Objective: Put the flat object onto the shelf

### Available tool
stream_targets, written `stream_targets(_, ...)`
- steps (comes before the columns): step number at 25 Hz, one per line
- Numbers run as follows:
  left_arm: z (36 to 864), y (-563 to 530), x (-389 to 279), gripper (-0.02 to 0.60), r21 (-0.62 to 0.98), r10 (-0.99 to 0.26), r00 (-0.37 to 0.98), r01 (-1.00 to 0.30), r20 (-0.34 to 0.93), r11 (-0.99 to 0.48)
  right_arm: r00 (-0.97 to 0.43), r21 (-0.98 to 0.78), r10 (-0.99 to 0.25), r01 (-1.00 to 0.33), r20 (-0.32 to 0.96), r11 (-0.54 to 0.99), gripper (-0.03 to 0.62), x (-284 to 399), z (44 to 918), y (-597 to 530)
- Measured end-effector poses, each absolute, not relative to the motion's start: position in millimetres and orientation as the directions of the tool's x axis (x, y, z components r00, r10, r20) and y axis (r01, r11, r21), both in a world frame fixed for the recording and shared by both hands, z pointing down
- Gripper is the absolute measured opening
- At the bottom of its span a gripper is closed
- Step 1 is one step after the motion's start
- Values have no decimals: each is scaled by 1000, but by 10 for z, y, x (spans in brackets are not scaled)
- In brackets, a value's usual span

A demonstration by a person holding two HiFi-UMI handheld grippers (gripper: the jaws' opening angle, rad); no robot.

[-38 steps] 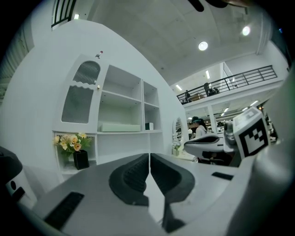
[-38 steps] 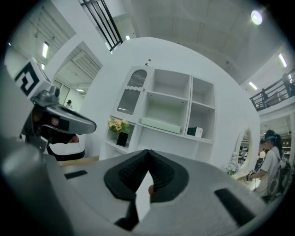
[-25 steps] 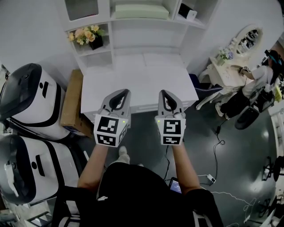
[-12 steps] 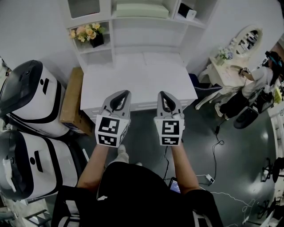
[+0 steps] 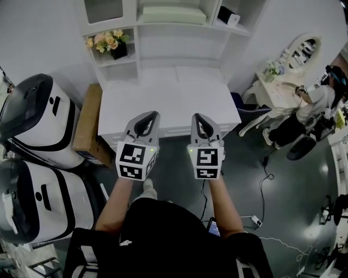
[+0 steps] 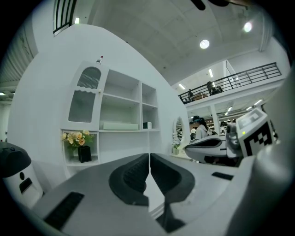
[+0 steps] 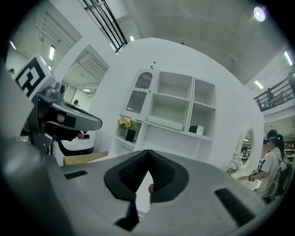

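Grippers side by side at the near edge of the white desk (image 5: 168,100), both pointing at the white shelf unit (image 5: 179,40) behind it. Left gripper (image 5: 148,114): jaws pressed together at the tips, nothing between them. Right gripper (image 5: 197,115): likewise closed tight and empty. Each held in a bare hand, marker cubes toward the body.

Flat object (image 5: 173,13), a pale green slab, lying flat on the board of the unit's wide middle compartment, well apart from both grippers. Just to its right, in the narrower compartment at the same level, a small black-and-white box (image 5: 228,15). Lower left cubby: flowers in a black pot (image 5: 111,44).

Left of the desk, a cardboard box (image 5: 89,125) on edge, then two white-and-black machines (image 5: 32,122). Far right, a person (image 5: 321,100) beside a vanity table with an oval mirror (image 5: 304,49).
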State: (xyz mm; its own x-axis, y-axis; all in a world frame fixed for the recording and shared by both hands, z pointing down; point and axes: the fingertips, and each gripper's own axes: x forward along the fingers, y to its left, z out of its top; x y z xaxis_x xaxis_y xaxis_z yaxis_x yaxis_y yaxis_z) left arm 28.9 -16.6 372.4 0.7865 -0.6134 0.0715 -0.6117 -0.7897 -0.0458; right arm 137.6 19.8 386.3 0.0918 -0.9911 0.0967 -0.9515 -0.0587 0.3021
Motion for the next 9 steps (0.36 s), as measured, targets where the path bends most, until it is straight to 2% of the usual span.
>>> stream_targets(9,3738,-160,352,11,-56,-612,787,-610,75,-791,93,298,-991,-953,100,-59,2,1439,3881,204)
